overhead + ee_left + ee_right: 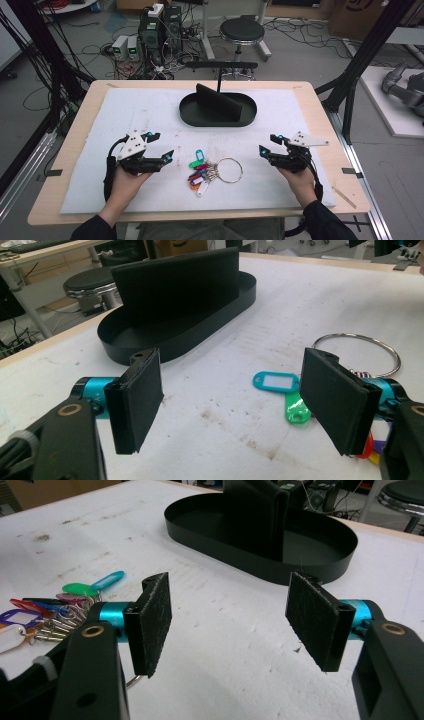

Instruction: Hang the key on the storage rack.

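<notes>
A wooden worktop (pixel 80 130) carries a stained white mat (pixel 150 115); beyond it lie a grey floor, tangled cables, computer boxes and one round black stool (pixel 242 31). Centred toward the mat's far edge sits one black oval tray (pixel 218 111) with an upright black divider (pixel 217 101) inside. Nearer the person than the tray lies one key ring (pixel 229 170) with a bunch of coloured plastic tags (pixel 199 175). Two tongs flank that bunch: the left tongs (pixel 161 146) and the right tongs (pixel 268 144), both with jaws spread apart, gripping nothing.
</notes>
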`<state>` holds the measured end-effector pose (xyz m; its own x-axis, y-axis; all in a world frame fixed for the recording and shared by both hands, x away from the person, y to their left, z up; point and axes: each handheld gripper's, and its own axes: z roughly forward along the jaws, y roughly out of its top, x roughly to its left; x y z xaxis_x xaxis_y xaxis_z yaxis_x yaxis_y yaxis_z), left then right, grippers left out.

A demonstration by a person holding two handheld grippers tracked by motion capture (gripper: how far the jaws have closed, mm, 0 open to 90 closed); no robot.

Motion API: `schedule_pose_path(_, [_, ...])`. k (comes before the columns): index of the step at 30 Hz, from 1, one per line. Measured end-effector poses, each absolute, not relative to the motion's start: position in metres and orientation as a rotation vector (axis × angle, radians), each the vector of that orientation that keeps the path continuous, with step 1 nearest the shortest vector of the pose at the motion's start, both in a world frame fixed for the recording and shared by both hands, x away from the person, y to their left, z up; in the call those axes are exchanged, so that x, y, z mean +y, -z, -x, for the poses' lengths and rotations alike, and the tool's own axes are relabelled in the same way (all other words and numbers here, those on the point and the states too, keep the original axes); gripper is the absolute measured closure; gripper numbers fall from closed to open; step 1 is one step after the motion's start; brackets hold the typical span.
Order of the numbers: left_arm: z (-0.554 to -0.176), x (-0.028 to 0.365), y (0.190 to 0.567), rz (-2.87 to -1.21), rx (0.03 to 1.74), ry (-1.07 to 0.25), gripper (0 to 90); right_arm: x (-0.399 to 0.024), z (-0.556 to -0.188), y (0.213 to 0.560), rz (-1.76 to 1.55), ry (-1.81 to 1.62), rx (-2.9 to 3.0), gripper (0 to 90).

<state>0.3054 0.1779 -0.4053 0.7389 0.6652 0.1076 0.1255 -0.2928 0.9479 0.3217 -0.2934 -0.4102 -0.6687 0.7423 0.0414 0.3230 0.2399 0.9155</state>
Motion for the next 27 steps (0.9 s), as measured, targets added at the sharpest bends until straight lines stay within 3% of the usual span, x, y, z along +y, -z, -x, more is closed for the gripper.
schedule_pose_path(7, [-0.304,0.182,0.407,-1.822,0.628,-0.611,26.4,-0.279,-0.323,0.413,-0.967,-1.404,2.162,36.9])
schedule_pose_path(20, [-0.301,0.185,0.408,-1.826,0.638,-0.613,26.7,-0.254,-0.336,0.435,-1.035,-1.283,2.446,62.6])
schedule_pose_path(27, [-0.300,0.186,0.409,-1.829,0.636,-0.611,27.2,-0.235,-0.334,0.443,-1.006,-1.180,2.532,67.1])
